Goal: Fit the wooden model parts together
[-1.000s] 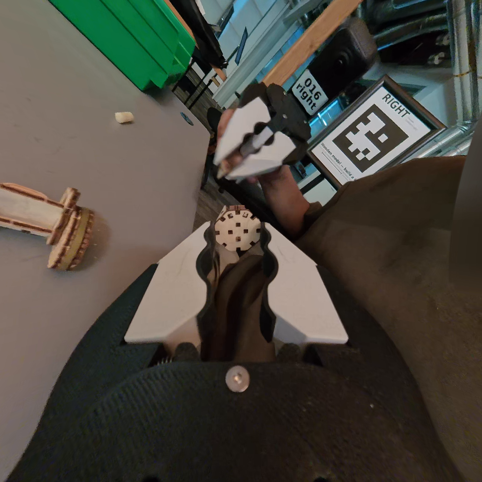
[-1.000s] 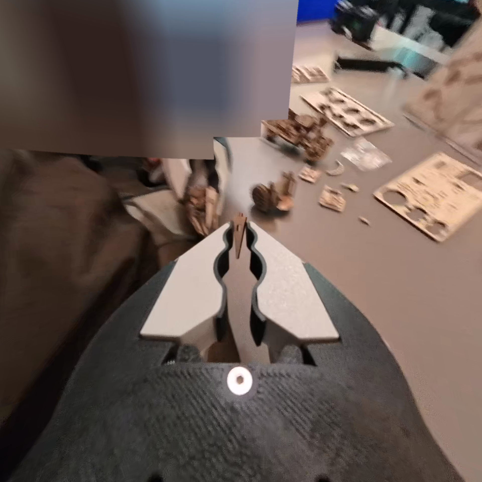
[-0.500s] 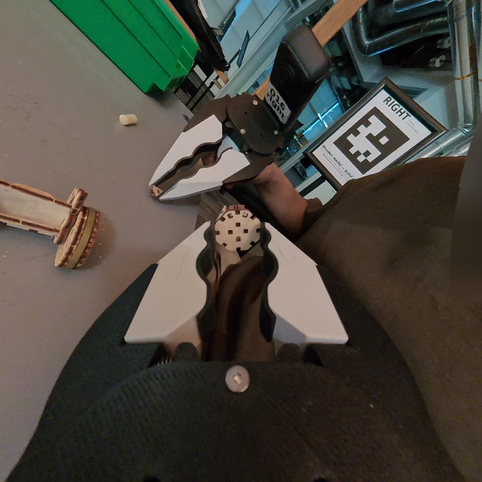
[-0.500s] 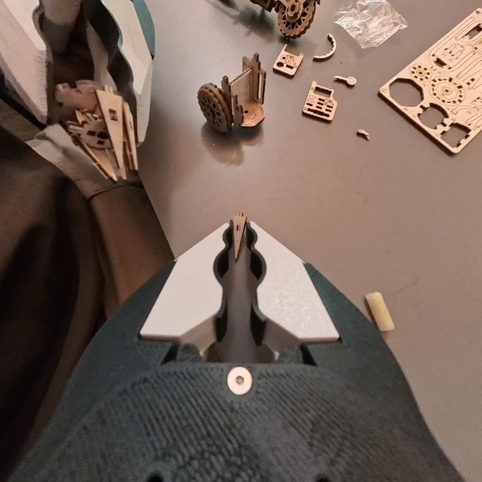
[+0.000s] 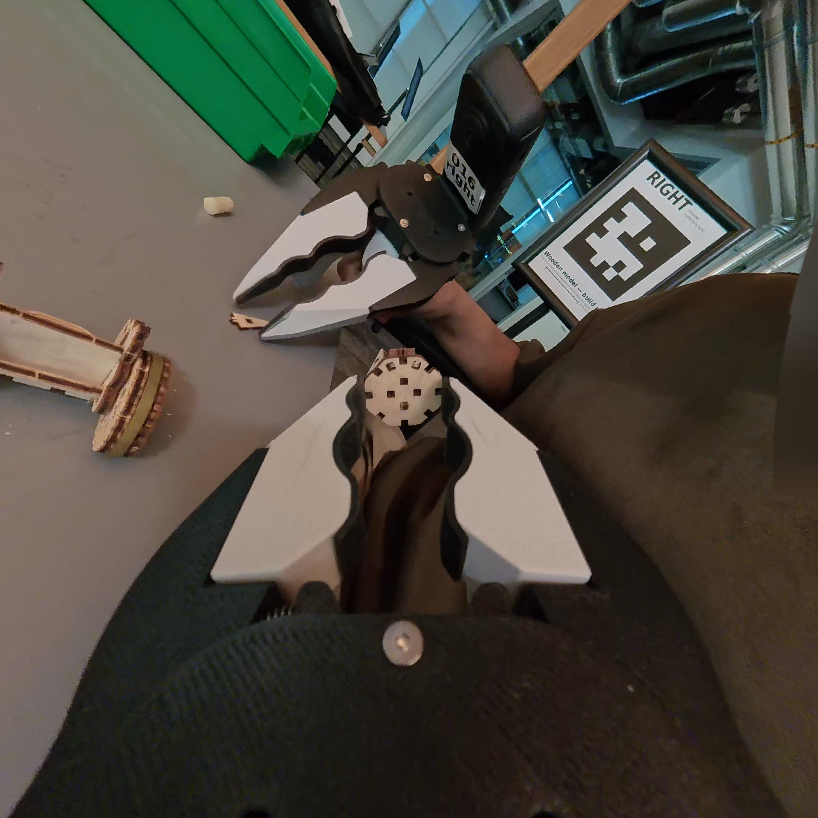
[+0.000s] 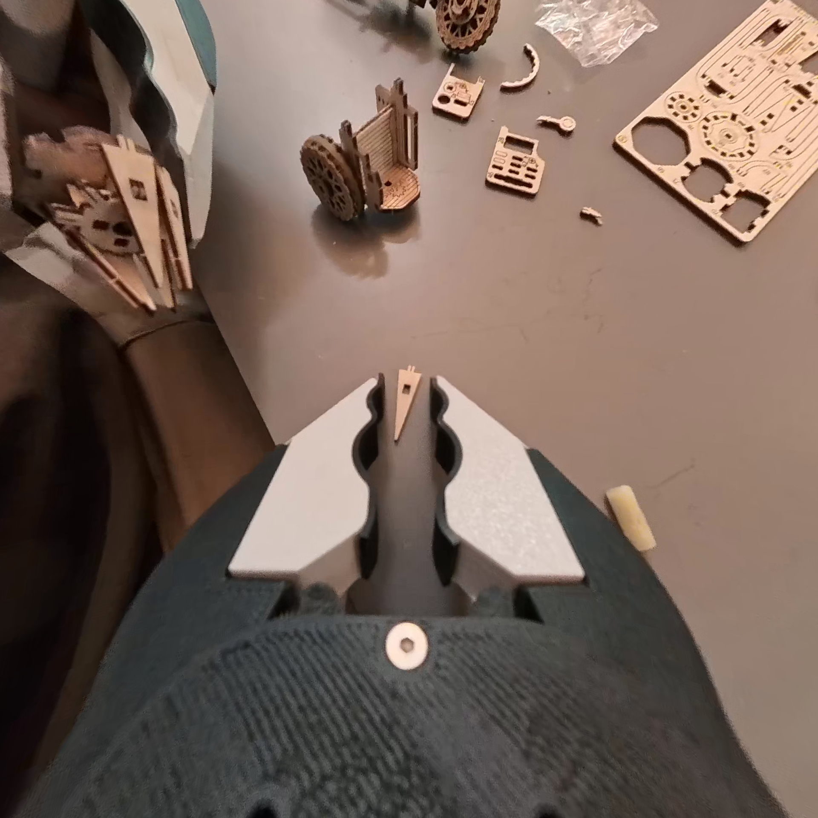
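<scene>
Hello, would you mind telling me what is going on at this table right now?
A person is assembling a wooden model with two handheld grippers. The left gripper is shut on a slotted wooden subassembly. The right gripper is open, with a small wedge-shaped piece lying on the grey table between its fingers, not gripped.

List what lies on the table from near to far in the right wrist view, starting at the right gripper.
right gripper → thin wooden wedge piece → wheeled wooden subassembly → slotted square wooden plate → crumpled clear plastic bag
</scene>
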The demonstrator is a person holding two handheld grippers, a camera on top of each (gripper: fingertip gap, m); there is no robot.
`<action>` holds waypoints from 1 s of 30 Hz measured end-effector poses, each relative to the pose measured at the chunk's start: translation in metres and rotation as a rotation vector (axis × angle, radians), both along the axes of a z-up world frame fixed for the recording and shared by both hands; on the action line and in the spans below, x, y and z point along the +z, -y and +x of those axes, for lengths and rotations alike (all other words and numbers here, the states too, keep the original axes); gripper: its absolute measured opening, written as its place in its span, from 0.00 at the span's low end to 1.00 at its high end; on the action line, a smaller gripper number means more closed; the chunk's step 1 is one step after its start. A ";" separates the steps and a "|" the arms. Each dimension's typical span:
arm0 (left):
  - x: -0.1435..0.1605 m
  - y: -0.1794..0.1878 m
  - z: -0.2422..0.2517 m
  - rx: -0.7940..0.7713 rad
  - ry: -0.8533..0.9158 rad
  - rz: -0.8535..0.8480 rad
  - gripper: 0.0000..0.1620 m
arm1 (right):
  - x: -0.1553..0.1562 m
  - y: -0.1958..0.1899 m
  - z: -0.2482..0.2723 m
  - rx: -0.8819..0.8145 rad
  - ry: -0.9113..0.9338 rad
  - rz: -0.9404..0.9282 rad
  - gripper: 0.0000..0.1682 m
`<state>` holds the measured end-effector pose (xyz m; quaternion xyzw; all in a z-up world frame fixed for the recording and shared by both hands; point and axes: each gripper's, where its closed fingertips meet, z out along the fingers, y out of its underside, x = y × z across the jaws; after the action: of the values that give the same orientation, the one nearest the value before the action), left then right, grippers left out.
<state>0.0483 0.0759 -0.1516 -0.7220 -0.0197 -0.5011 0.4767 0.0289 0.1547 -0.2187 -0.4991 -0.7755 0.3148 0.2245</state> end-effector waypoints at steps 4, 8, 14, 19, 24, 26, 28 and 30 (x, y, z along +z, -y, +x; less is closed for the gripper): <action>0.000 0.000 0.000 0.005 -0.002 -0.001 0.18 | 0.016 -0.001 0.001 -0.008 -0.075 -0.042 0.11; 0.001 0.000 -0.004 0.016 0.002 0.001 0.18 | 0.030 -0.011 -0.002 -0.110 -0.150 -0.028 0.08; 0.025 0.012 -0.044 0.095 0.084 0.071 0.18 | 0.019 -0.009 0.003 -0.240 -0.037 -0.058 0.14; 0.031 0.019 -0.049 0.081 0.107 0.117 0.18 | 0.005 -0.009 0.003 -0.253 0.044 -0.065 0.14; 0.029 0.016 -0.046 0.070 0.114 0.113 0.18 | -0.004 -0.008 0.000 -0.246 0.070 -0.033 0.13; 0.029 0.016 -0.049 0.081 0.123 0.112 0.18 | -0.004 -0.005 -0.003 -0.245 0.048 -0.057 0.10; 0.028 0.016 -0.052 0.093 0.132 0.105 0.18 | -0.004 -0.005 -0.005 -0.242 0.041 -0.075 0.06; 0.026 0.014 -0.053 0.105 0.134 0.094 0.18 | -0.003 -0.004 -0.007 -0.233 0.036 -0.114 0.05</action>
<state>-0.0050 0.0614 -0.1259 -0.6617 -0.0660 -0.5231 0.5331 0.0219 0.1590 -0.2218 -0.6034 -0.6969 0.3212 0.2171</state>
